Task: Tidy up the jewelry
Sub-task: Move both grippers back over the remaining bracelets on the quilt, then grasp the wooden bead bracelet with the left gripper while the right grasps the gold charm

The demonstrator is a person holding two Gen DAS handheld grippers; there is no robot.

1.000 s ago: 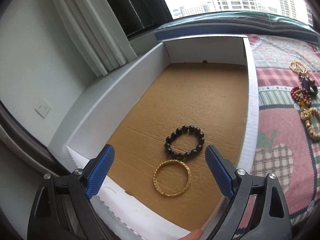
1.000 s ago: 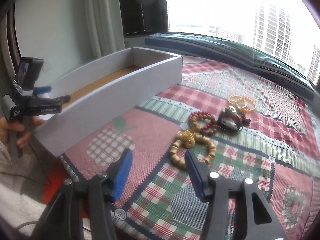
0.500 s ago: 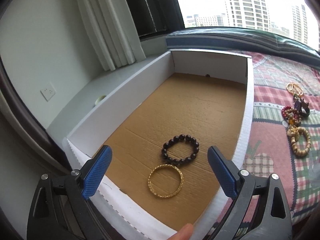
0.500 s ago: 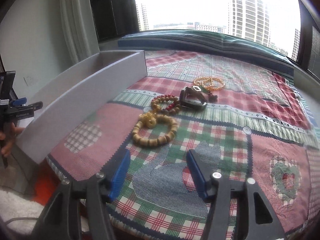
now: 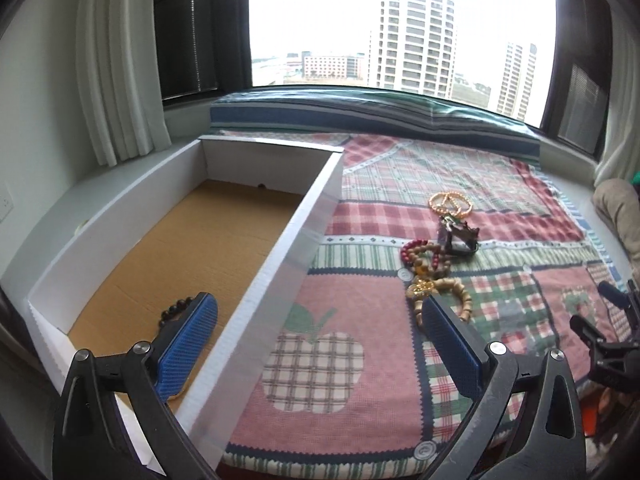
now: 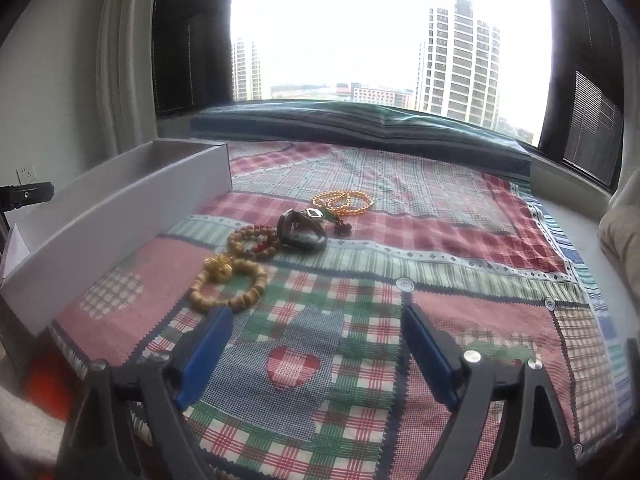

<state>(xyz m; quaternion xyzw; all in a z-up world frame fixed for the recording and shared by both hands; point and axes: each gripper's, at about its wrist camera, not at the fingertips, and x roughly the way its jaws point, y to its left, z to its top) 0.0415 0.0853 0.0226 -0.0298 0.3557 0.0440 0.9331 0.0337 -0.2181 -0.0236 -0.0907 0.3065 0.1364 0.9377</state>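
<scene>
Clearly the sorting is partway through: a black bead bracelet point(image 5: 176, 309) already lies on the brown cardboard floor of the white box point(image 5: 288, 264), half hidden behind the left claw's blue pad, while a cluster of pieces waits on the patchwork quilt point(image 6: 360, 264) beside the box. Both claws are spread wide and hold nothing. The left claw point(image 5: 316, 336) hangs over the box's right wall; the right claw point(image 6: 312, 340) hovers low over the quilt, just short of the cluster. The likely next move is a pick from that cluster, and the wooden bead bracelet point(image 6: 230, 284) with its gold charm is the nearest candidate. It touches the brown-and-red bead strand point(image 6: 256, 240), so the claw should close on its free near arc to avoid dragging the neighbour. Farther back sit a dark bangle-like piece point(image 6: 302, 228) and 2 overlapping golden bead loops point(image 6: 344, 202).
</scene>
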